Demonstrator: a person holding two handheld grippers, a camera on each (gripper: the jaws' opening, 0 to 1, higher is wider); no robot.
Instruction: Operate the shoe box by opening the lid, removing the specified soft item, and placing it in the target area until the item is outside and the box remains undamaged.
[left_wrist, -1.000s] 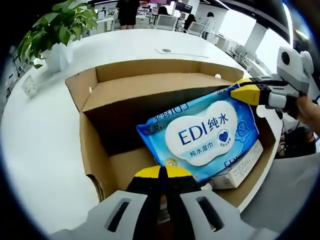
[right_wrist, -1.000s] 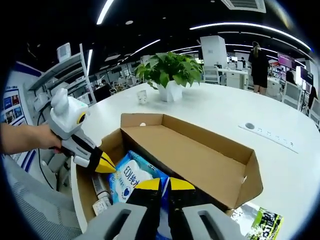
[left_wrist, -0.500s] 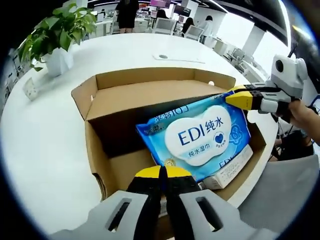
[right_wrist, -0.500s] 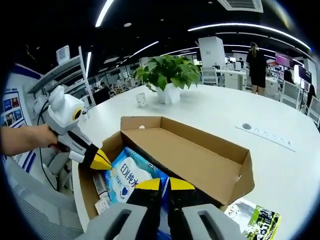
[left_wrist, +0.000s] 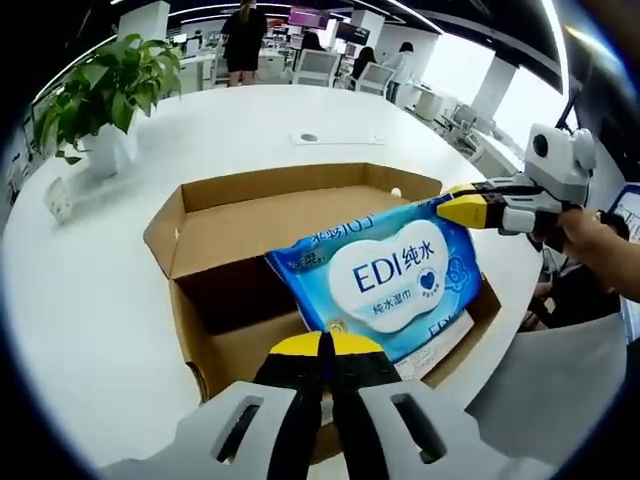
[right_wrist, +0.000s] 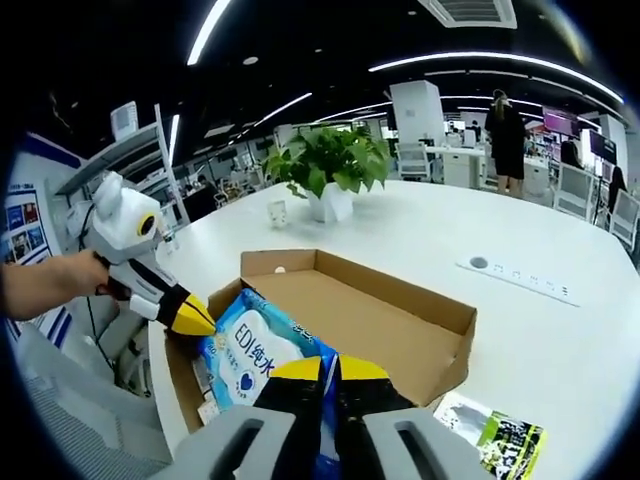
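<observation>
A: Left gripper (left_wrist: 320, 345), left gripper view: status?
B: Jaws closed on the near edge of the wet-wipe pack (left_wrist: 385, 283), held tilted above the open shoe box (left_wrist: 190, 300). The right gripper (left_wrist: 462, 210) pinches the far corner.

A: Right gripper view?
B: Right gripper (right_wrist: 330, 372) clamped on the pack's edge. Box on white table (right_wrist: 560, 340); a green packet (right_wrist: 495, 432) lies beside it.

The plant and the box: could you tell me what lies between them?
In the left gripper view, only bare white table lies between plant and box.
</observation>
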